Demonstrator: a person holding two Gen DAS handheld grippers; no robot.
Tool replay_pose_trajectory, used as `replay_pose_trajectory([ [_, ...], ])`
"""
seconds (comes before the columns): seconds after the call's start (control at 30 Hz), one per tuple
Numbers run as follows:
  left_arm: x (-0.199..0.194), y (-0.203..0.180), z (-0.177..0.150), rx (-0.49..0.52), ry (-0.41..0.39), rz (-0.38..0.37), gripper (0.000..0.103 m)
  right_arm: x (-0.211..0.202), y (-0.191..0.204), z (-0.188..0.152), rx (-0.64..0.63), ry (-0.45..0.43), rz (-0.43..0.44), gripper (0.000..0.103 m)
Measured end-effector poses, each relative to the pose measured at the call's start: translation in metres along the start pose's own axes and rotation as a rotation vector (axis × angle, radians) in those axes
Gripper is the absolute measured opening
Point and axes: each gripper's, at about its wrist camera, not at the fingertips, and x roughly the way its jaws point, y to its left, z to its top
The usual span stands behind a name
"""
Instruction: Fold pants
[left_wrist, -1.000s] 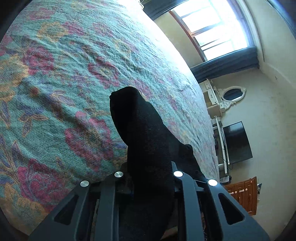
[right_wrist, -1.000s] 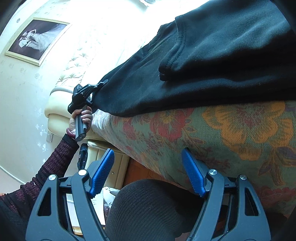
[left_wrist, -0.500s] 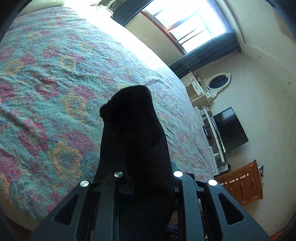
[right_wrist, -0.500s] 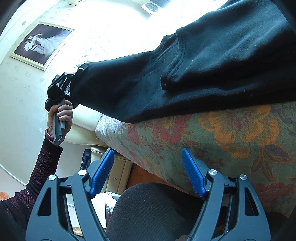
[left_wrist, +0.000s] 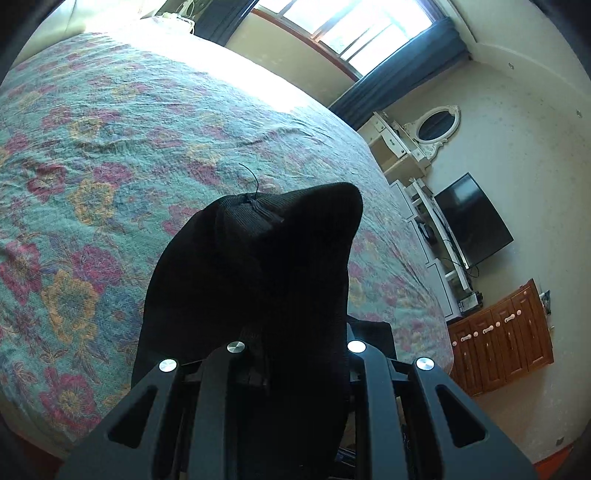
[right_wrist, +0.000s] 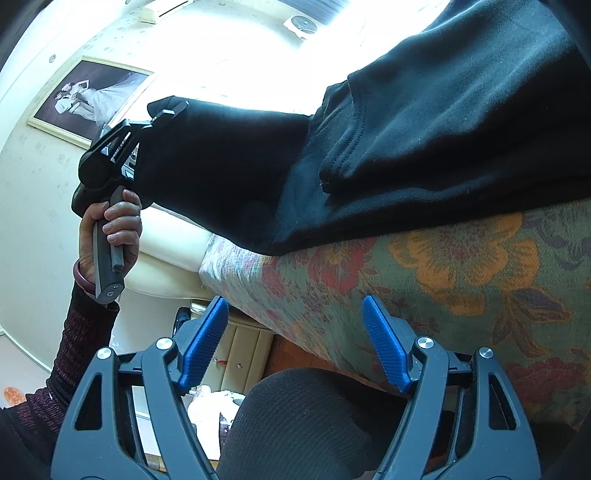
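The black pants (right_wrist: 424, 140) lie on the floral bedspread (right_wrist: 461, 266), with one end lifted off the bed's edge. My left gripper (right_wrist: 162, 110) is shut on that end and holds it up in the air to the left. In the left wrist view the black cuff (left_wrist: 258, 266) bunches between the fingers and hides them. My right gripper (right_wrist: 291, 339) is open and empty, low beside the bed's edge, apart from the pants.
The floral bed (left_wrist: 129, 147) fills the left wrist view. A window (left_wrist: 354, 29), a mirror dresser (left_wrist: 417, 136), a TV (left_wrist: 472, 221) and a wooden cabinet (left_wrist: 506, 332) stand beyond it. A cream headboard (right_wrist: 166, 254) and a framed photo (right_wrist: 88, 96) are left of the bed.
My left gripper has risen with the pants end, pulling it off the bed and up. The right gripper has stayed open and nearly still.
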Motion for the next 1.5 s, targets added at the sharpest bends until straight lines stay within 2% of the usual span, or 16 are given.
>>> replay_pose_trajectory([
  [0.2, 0.047, -0.033, -0.015, 0.069, 0.058, 0.073, 0.02, -0.004, -0.002, 0.0, 0.012, -0.026, 0.014, 0.075],
  [0.33, 0.084, -0.055, -0.028, 0.159, 0.107, 0.175, 0.02, -0.01, -0.003, -0.001, 0.016, -0.056, 0.015, 0.075],
  [0.6, 0.153, -0.056, -0.058, 0.184, 0.19, 0.292, 0.021, -0.034, -0.003, -0.001, 0.041, -0.164, -0.038, 0.075],
  [0.73, 0.163, -0.056, -0.066, 0.188, 0.163, 0.319, 0.028, -0.046, -0.011, 0.001, 0.08, -0.201, -0.049, 0.076],
  [0.8, 0.161, -0.061, -0.067, 0.179, 0.153, 0.299, 0.041, -0.051, -0.015, 0.002, 0.099, -0.218, -0.049, 0.076],
  [0.83, 0.158, -0.062, -0.067, 0.162, 0.142, 0.259, 0.055, -0.053, -0.015, 0.003, 0.102, -0.225, -0.055, 0.076],
  [0.87, 0.154, -0.062, -0.068, 0.138, 0.139, 0.212, 0.06, -0.056, -0.016, 0.004, 0.101, -0.233, -0.065, 0.077],
  [0.9, 0.152, -0.063, -0.07, 0.116, 0.143, 0.184, 0.06, -0.059, -0.016, 0.004, 0.1, -0.24, -0.073, 0.082],
  [1.07, 0.119, -0.074, -0.077, 0.119, 0.091, 0.129, 0.061, -0.08, -0.013, 0.01, 0.101, -0.288, -0.099, 0.083],
  [1.1, 0.107, -0.074, -0.078, 0.129, 0.067, 0.13, 0.063, -0.086, -0.01, 0.013, 0.102, -0.299, -0.091, 0.083],
  [1.13, 0.094, -0.073, -0.078, 0.142, 0.031, 0.136, 0.073, -0.093, -0.007, 0.017, 0.099, -0.312, -0.086, 0.083],
  [1.2, 0.066, -0.069, -0.078, 0.184, -0.068, 0.187, 0.079, -0.103, 0.004, 0.027, 0.072, -0.341, -0.099, 0.085],
  [1.27, 0.042, -0.059, -0.078, 0.223, -0.151, 0.299, 0.085, -0.105, 0.015, 0.043, 0.042, -0.331, -0.147, 0.09],
  [1.37, 0.017, -0.029, -0.08, 0.227, -0.243, 0.461, 0.085, -0.094, 0.022, 0.071, 0.036, -0.27, -0.232, 0.09],
  [1.43, 0.008, -0.002, -0.081, 0.173, -0.257, 0.506, 0.085, -0.071, 0.024, 0.087, 0.037, -0.218, -0.249, 0.09],
  [1.5, 0.002, 0.023, -0.084, 0.094, -0.253, 0.501, 0.085, -0.052, 0.019, 0.103, 0.054, -0.167, -0.294, 0.09],
])
